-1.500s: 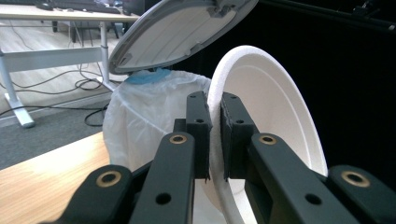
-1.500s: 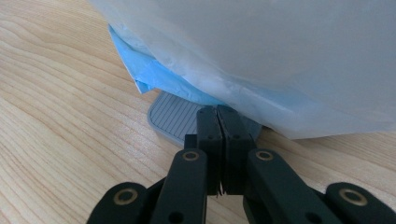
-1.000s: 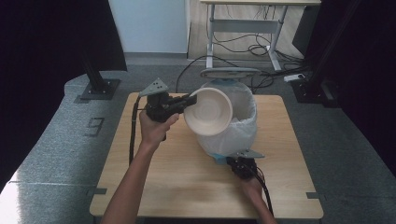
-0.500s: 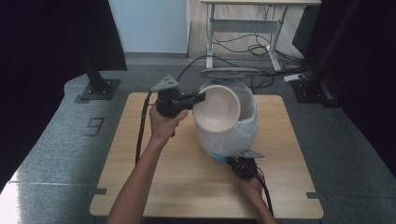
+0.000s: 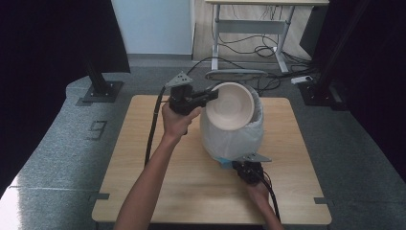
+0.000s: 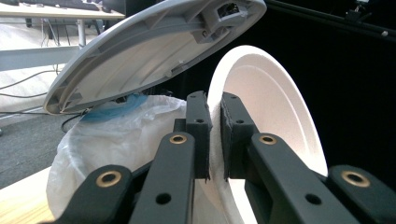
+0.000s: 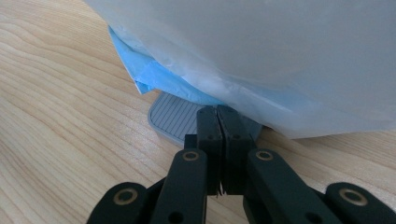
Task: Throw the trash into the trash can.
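Bowl (image 5: 233, 106): white, held by its rim over the open mouth of the bin (image 5: 231, 136), tipped on edge.
Left gripper (image 6: 214, 135): jaws nearly together, clamped on the bowl's thin rim, 1 pad inside and 1 outside.
Right gripper (image 7: 217, 122): jaws closed flat together with nothing between them, tips pressing down on the grey pedal (image 7: 175, 119) at the bin's foot.
Lid (image 6: 140, 46): grey, swung up and standing open behind the bowl (pedal looks to be what holds it there).
Liner (image 7: 261, 56): white bag draped over the bin's sides, a blue one under it showing at the base.
Table (image 5: 143, 158): wooden, the bin stands near its middle.
Step in hand: judged to be dropping the bowl into the bin.
How to do it well: keep the pedal down until the bowl is in; bring the rim clear of the lid's edge; let go only once the bowl is inside the liner's mouth.
Bowl facing: hollow faces the high camera and slightly up; it is round, so no long axis, and its rim plane stands near upright.
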Motion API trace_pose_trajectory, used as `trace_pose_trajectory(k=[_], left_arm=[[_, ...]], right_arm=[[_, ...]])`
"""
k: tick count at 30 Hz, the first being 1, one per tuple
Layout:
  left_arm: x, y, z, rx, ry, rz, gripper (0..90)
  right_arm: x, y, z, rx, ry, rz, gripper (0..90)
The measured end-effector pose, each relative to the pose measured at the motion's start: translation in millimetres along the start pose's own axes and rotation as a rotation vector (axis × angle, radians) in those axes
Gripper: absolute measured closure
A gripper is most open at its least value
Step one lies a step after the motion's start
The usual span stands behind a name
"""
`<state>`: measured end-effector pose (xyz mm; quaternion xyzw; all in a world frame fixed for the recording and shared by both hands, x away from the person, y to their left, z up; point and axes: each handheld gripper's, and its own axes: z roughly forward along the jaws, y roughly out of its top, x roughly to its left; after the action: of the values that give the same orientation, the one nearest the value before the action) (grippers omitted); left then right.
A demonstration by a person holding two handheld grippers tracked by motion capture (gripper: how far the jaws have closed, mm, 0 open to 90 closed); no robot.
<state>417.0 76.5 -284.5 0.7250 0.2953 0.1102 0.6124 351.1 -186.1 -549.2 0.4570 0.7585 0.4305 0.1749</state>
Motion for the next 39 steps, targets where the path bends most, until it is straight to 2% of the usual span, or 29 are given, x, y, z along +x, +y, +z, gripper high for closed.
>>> trace_pose_trajectory(k=[8, 12, 19, 26, 27, 29, 30, 34, 39], left_arm=[[7.9, -2.3, 10.3, 0.008, 0.024, -0.006, 83.7], [14.3, -3.0, 15.4, -0.008, 0.036, -0.022, 83.6], [22.5, -3.9, 27.8, -0.007, 0.038, -0.034, 83.5], [27.6, -9.3, 41.2, 0.012, 0.091, -0.025, 82.8], [27.4, -10.2, 43.3, 0.020, 0.109, -0.018, 79.3], [26.1, -11.9, 46.3, 0.036, 0.119, -0.006, 63.2], [24.4, -12.8, 46.0, 0.041, 0.131, 0.007, 59.0], [18.6, -14.2, 40.7, 0.065, 0.128, 0.038, 53.6], [12.5, -15.5, 26.8, 0.059, 0.101, 0.040, 49.2]], right_arm=[[0.2, 0.0, 0.0, 0.000, -0.001, -0.002, 87.5], [0.2, -0.2, -0.2, 0.001, 0.000, 0.002, 87.3], [0.1, -0.1, -0.2, -0.001, 0.002, 0.004, 87.3], [-0.2, -0.1, -0.2, 0.000, 0.006, 0.008, 87.3], [-0.2, -0.1, -0.2, 0.000, 0.006, 0.008, 87.3], [0.0, -0.1, -0.2, -0.001, 0.004, 0.005, 87.2], [0.1, -0.1, -0.2, 0.000, 0.004, 0.004, 87.1], [0.6, -0.1, -0.3, 0.001, 0.002, 0.003, 87.1], [0.7, -0.1, -0.2, 0.001, 0.000, -0.001, 86.9]])
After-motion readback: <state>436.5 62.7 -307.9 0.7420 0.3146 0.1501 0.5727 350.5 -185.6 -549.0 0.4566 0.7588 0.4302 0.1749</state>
